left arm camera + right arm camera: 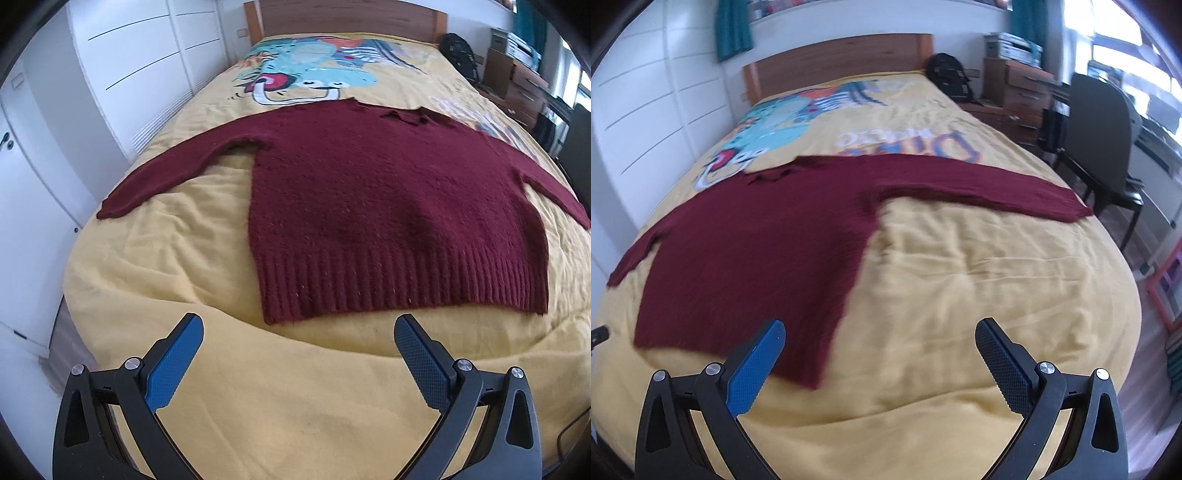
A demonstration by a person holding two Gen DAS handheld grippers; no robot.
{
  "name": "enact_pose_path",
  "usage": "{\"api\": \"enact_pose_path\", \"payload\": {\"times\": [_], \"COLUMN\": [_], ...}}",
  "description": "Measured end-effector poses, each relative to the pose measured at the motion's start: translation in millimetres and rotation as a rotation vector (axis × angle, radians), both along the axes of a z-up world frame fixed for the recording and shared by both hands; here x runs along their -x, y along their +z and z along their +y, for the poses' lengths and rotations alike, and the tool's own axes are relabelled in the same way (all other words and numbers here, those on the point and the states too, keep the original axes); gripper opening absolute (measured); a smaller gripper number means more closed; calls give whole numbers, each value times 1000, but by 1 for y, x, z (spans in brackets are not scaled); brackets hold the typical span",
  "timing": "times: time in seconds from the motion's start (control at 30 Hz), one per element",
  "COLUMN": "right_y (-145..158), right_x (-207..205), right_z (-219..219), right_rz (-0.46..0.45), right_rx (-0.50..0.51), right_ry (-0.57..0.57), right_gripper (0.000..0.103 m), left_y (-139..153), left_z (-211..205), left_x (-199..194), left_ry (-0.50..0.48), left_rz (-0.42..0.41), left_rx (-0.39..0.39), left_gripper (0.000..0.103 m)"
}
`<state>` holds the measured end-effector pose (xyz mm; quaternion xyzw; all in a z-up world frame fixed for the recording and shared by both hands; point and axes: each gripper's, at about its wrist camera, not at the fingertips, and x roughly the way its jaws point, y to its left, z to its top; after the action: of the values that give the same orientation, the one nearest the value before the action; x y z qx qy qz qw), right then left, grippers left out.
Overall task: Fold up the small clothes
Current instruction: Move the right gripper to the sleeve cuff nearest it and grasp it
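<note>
Bed filling most of both frames, wrinkled yellow cover with cartoon print toward the top, wooden headboard at top, dark red sweater lying flat mid-frame, both sleeves spread sideways, ribbed hem toward bottom of frame
</note>
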<state>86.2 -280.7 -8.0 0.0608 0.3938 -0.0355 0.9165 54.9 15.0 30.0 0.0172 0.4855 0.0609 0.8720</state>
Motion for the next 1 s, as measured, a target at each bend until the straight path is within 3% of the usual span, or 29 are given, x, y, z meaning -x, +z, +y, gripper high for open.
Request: {"api": "enact_pose_path", "payload": {"times": [0.37,0.87,1.0], "right_y": [-17,-68,-81], "right_x": [-63,-141,-152], "right_z": [-127,-272,-300], "right_rz": [29,90,93], "right_rx": [-98,-331,-395], "right_ry": [-178,-411,-467], "right_gripper": [103,103,99], "left_y": [22,7,4], "left_z": [3,16,19], "left_x": [-31,-43,-45], "left_ry": [74,162,183], "left_rz": [-18,53,66], "left_rx": [28,10,9], "left_gripper": [102,102,102]}}
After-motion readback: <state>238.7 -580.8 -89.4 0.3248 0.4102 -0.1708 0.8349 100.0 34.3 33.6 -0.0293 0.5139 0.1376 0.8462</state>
